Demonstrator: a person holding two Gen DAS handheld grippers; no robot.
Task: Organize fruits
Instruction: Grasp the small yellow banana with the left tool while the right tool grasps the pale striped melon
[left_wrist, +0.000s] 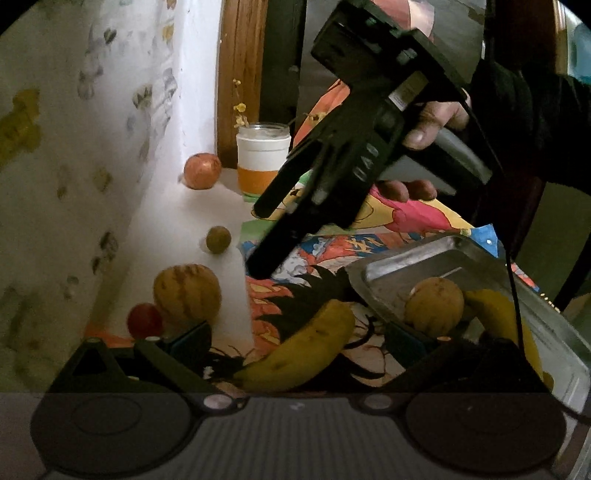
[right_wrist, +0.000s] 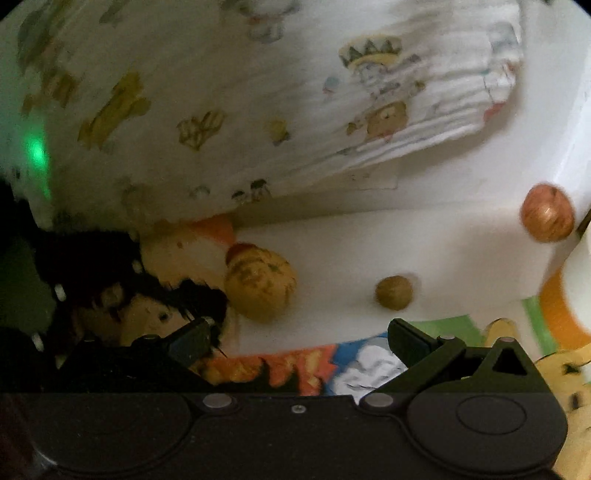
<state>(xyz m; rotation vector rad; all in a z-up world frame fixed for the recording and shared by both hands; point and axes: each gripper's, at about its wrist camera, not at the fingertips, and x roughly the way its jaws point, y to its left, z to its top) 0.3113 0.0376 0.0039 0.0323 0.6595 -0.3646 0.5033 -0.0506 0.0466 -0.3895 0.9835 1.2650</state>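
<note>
Metal tray (left_wrist: 491, 254): the landmark, tilted, set on a bright cartoon-print cloth (left_wrist: 321, 258) that covers part of the white worktop (left_wrist: 184, 229). Its far-right end is cut off by the frame edge.

In the tray: one round yellow fruit (left_wrist: 434, 304) and, touching it on the right, a banana (left_wrist: 495, 314) partly hidden by a black cable and the left gripper's finger.

Just left of the tray, on the cloth: a second banana (left_wrist: 303, 354), lying between the fingers of the left gripper (left_wrist: 295, 347), which stands wide open and holds nothing.

Further left of the tray, on bare worktop: a yellow striped fruit (left_wrist: 186, 293) with a small red fruit (left_wrist: 144, 319) touching its left side; beyond them a small brown-green fruit (left_wrist: 218, 239), kind hard to tell; furthest, near the wall corner, an orange-red apple-like fruit (left_wrist: 202, 171).

Beside that fruit: a glass jar (left_wrist: 263, 158) with white and orange bands, holding dried yellow stems.

Above the tray: the right gripper (left_wrist: 258, 236), held by a hand (left_wrist: 432, 122) in a dark sleeve, angled down toward the cloth and blocking part of the jar. In its own view its fingers stand well apart and empty, pointing toward the striped fruit and the small brown one.

Behind the worktop: a patterned white curtain (right_wrist: 229, 110), blurred.
</note>
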